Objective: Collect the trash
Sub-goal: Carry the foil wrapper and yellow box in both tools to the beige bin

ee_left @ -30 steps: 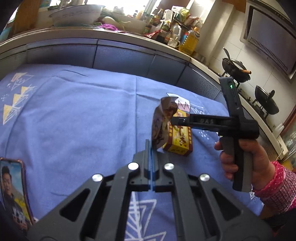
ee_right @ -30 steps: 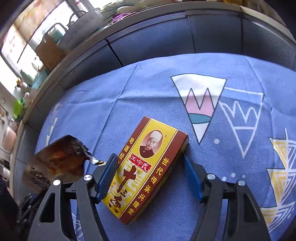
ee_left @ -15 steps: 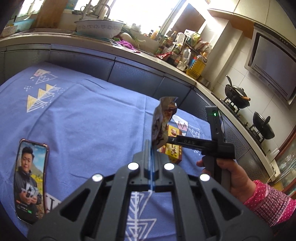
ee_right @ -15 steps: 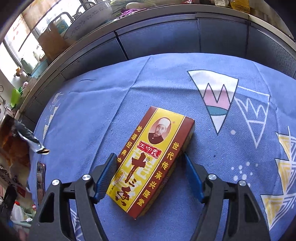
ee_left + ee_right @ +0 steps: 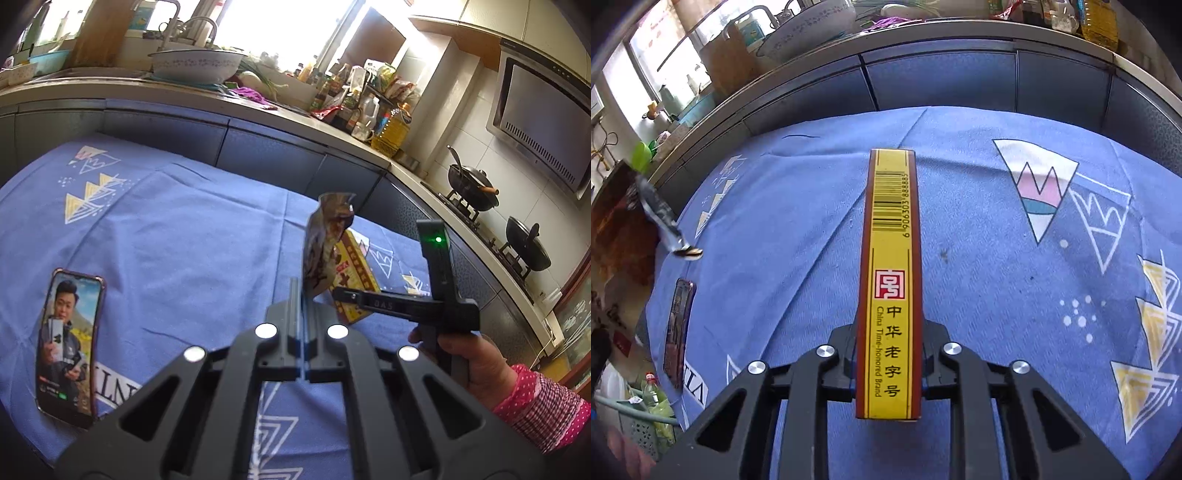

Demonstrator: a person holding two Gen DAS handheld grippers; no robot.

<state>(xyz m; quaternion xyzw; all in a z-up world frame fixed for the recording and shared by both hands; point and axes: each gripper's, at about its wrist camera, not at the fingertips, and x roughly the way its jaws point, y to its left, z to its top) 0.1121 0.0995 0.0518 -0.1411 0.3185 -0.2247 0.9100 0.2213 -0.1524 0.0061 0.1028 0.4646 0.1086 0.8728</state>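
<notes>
I'm in the pick-up step of collecting the trash, with both hands loaded. My left gripper [image 5: 303, 295] is clenched on the bottom edge of a crumpled snack wrapper [image 5: 323, 243], which stands up from the jaws, clear of the blue cloth on the tabletop [image 5: 177, 240]. My right gripper [image 5: 889, 363] has its jaws closing onto a yellow-and-red carton [image 5: 891, 280], the pads pressing its two broad faces so that the narrow barcode side faces the camera; in the left wrist view the carton [image 5: 356, 273] seems tilted up from the cloth, though I can't tell whether its far end is fully clear. A phone [image 5: 68, 343] lies on the cloth near the left side and I judge it is not trash, so I leave it. Next I need to lift the carton clear without letting it pivot in the pads, then carry both pieces to a bin; a basket [image 5: 646, 424] shows at the lower left of the right wrist view, but whether that is the bin I can't tell.
</notes>
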